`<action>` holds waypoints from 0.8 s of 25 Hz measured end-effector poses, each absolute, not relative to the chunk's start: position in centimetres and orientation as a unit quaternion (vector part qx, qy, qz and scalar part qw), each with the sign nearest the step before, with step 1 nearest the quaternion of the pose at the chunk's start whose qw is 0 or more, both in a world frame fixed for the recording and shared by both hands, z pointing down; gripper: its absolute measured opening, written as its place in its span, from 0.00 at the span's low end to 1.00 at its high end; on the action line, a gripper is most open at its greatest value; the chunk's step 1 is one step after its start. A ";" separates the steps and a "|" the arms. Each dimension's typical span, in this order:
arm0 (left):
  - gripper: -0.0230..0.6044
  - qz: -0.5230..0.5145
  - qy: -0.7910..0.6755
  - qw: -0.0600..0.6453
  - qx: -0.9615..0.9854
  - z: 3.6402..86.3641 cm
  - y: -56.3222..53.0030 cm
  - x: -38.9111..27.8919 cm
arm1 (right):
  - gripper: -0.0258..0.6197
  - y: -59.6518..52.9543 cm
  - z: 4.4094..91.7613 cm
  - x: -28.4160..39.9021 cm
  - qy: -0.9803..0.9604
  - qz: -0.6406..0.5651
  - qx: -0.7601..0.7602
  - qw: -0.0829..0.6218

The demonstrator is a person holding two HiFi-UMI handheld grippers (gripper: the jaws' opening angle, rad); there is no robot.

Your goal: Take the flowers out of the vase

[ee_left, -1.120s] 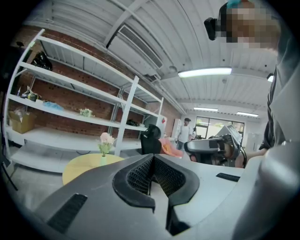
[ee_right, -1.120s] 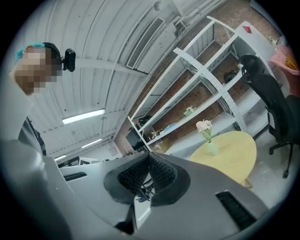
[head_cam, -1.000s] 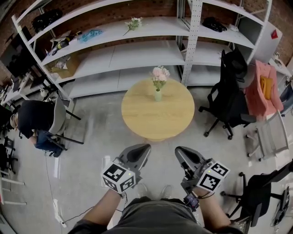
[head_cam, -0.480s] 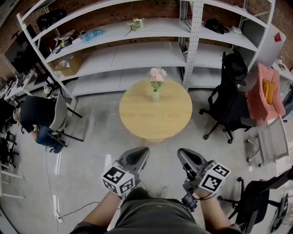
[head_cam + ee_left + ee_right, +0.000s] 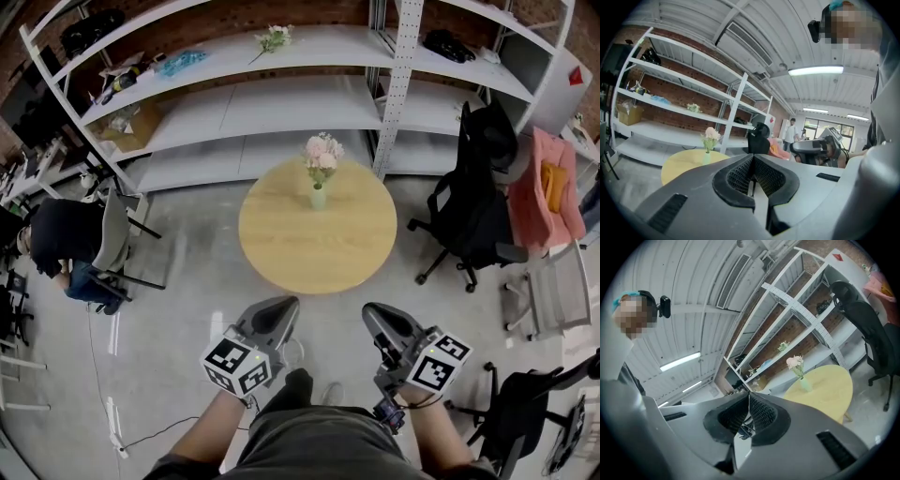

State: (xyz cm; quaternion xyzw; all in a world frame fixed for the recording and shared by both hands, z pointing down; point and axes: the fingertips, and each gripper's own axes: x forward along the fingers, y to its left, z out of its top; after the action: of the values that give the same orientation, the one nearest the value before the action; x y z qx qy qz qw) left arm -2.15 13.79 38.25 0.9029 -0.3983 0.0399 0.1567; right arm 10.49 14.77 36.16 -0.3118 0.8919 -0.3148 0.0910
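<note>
Currently, flowers [image 5: 322,155]: pink bunch, standing in the vase [image 5: 319,197], not yet taken out.
Vase: pale green, upright on the round table [image 5: 309,253], toward its far edge.
Left gripper [image 5: 278,312]: your jaws are closed, nothing between them; well short of the table's near edge.
Right gripper [image 5: 379,316]: your jaws are together, empty; likewise well short of the table.

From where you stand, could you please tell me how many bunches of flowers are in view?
2. A pink bunch stands in the pale green vase on the round wooden table; a pale sprig lies on a white metal shelf behind. Others may be hidden.
</note>
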 end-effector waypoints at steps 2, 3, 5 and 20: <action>0.05 0.037 -0.392 0.156 0.906 38.2 11.6 -2.5 | 0.07 12.8 36.2 9.8 0.890 -0.314 -0.317 0.089; 0.05 0.036 -0.388 0.155 0.908 38.2 10.5 -2.8 | 0.07 11.7 36.2 9.4 0.890 -0.313 -0.319 0.088; 0.05 0.034 -0.380 0.153 0.912 38.2 8.1 -3.5 | 0.07 9.6 36.3 8.2 0.890 -0.311 -0.323 0.088; 0.05 0.032 -0.328 0.153 0.932 37.8 -6.0 -10.0 | 0.07 -3.4 35.4 -0.3 0.878 -0.301 -0.361 0.089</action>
State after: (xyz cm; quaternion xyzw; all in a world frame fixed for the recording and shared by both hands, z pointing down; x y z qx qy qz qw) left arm -9.99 -6.02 37.79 0.9318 -0.3278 0.0324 0.1525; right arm -0.27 -3.42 35.37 -0.3614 0.8779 -0.3011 0.0893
